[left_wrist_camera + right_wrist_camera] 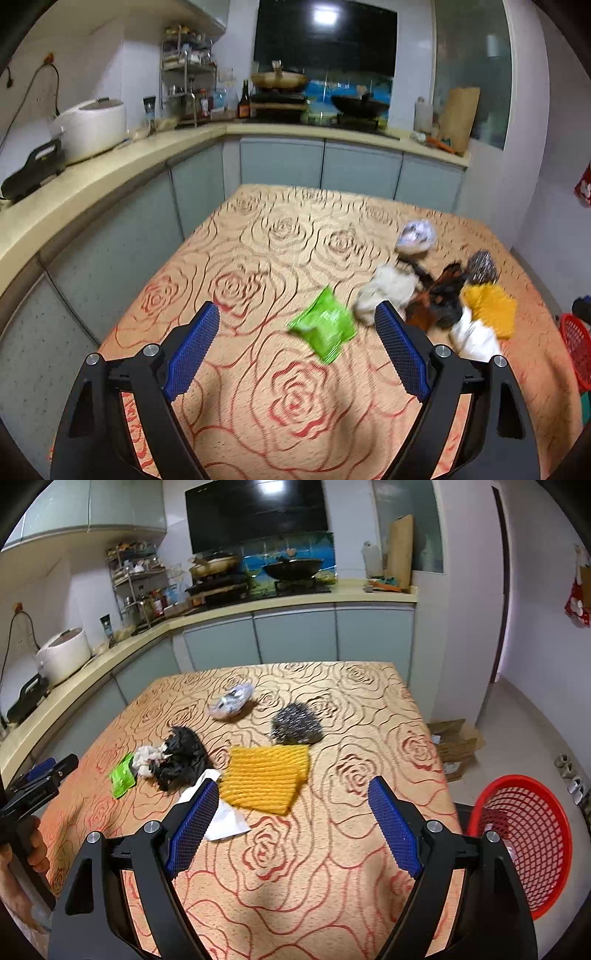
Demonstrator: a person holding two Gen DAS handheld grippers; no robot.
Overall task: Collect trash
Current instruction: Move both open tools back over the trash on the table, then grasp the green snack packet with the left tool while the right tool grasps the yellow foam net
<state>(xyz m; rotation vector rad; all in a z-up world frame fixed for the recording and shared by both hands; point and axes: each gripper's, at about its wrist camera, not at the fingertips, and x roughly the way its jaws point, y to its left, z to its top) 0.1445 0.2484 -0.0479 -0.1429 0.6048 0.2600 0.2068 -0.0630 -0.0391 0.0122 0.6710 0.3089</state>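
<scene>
As both tools gape empty above the table (pixel 369 709), the green wrapper (pixel 322 326) lies mid-frame between the left tool (pixel 297 325) fingers, nearer than the right tool (pixel 291 799).

Left gripper (pixel 297 323) fingers spread wide, right gripper (pixel 293 797) fingers spread wide, both holding nothing

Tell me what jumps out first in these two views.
A heap of trash sits mid-table on the rose-patterned tablecloth: a yellow foam net, a black bag, a green wrapper. A red basket waits off the table's right edge. Both grippers, left gripper and right gripper, hover open.
</scene>
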